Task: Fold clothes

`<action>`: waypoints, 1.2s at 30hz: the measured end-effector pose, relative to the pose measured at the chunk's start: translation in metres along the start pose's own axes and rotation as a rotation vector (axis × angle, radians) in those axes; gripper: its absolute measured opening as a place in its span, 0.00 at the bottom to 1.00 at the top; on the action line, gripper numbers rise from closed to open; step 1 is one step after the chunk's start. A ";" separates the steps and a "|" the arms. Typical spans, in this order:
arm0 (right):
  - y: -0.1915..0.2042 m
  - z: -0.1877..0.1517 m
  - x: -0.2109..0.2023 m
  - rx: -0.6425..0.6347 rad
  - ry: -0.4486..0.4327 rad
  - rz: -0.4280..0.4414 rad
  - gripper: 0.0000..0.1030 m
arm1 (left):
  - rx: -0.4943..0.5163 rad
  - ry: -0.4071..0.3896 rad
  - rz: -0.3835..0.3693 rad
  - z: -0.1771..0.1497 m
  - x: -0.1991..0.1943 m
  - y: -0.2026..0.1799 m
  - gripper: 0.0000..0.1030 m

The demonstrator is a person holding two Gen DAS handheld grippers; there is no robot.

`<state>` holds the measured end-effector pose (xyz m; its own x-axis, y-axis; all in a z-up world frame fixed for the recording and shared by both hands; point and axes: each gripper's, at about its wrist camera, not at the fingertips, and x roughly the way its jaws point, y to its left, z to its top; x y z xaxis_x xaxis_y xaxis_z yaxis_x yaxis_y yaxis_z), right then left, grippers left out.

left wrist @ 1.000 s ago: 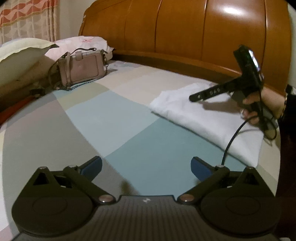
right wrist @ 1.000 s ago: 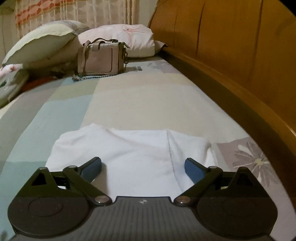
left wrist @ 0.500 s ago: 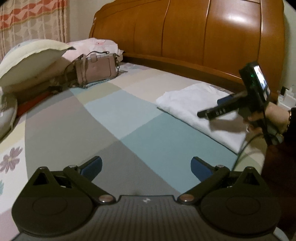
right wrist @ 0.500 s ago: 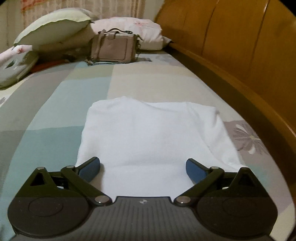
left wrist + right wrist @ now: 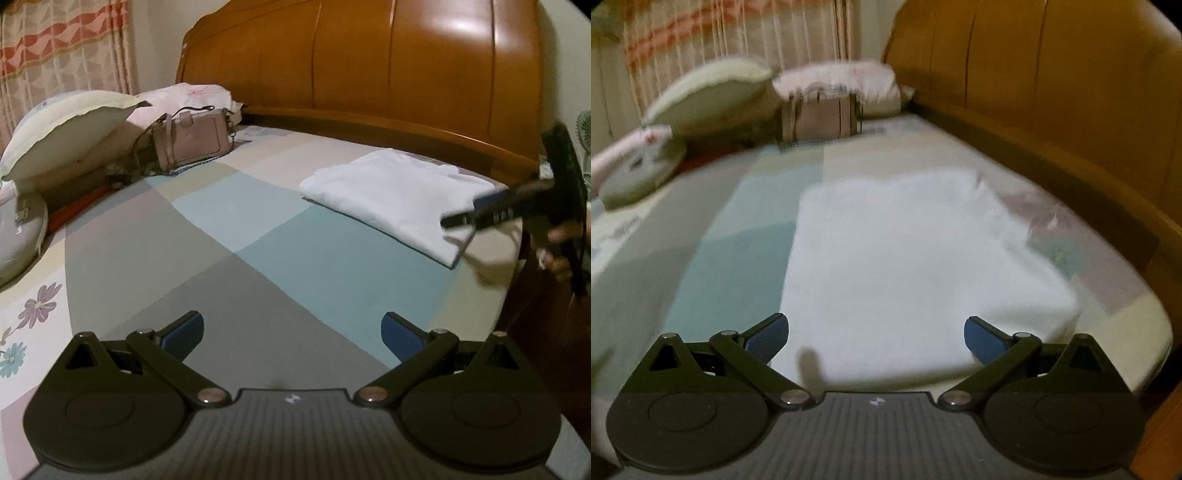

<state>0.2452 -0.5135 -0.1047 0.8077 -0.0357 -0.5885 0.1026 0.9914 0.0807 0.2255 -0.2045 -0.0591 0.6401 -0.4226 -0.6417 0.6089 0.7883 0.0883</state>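
A white garment (image 5: 395, 195) lies folded into a flat rectangle on the patchwork bedsheet (image 5: 258, 236), close to the wooden headboard. In the right wrist view the same white garment (image 5: 905, 266) fills the middle, blurred by motion. My right gripper (image 5: 875, 338) hovers open over its near edge with nothing between its fingers. From the left wrist view the right gripper (image 5: 461, 218) is held by a hand above the garment's near corner. My left gripper (image 5: 291, 332) is open and empty over the grey and teal patches, well to the left of the garment.
A pink-beige handbag (image 5: 192, 138) stands at the far end of the bed against pillows (image 5: 70, 125). The wooden headboard (image 5: 369, 62) runs along the right side. A patterned curtain (image 5: 62, 48) hangs behind. Another cushion (image 5: 18, 232) lies at the left edge.
Both grippers have pulled back and risen away from the folded garment, so more of the bed shows. The right gripper has retreated from over the cloth's middle to its near edge.
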 end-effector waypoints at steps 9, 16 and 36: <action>-0.046 -0.014 0.007 0.158 0.038 -0.087 1.00 | 0.011 0.027 -0.042 -0.005 0.011 -0.008 0.99; -0.031 0.015 -0.012 0.117 -0.088 -0.007 1.00 | -0.002 0.039 -0.025 -0.006 0.021 -0.005 0.99; -0.041 0.050 0.058 0.186 -0.011 -0.001 1.00 | -0.053 0.093 -0.040 -0.006 0.031 0.005 0.99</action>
<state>0.3168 -0.5628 -0.1015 0.8136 -0.0386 -0.5801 0.2079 0.9511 0.2283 0.2459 -0.2110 -0.0834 0.5686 -0.4127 -0.7116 0.6057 0.7954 0.0227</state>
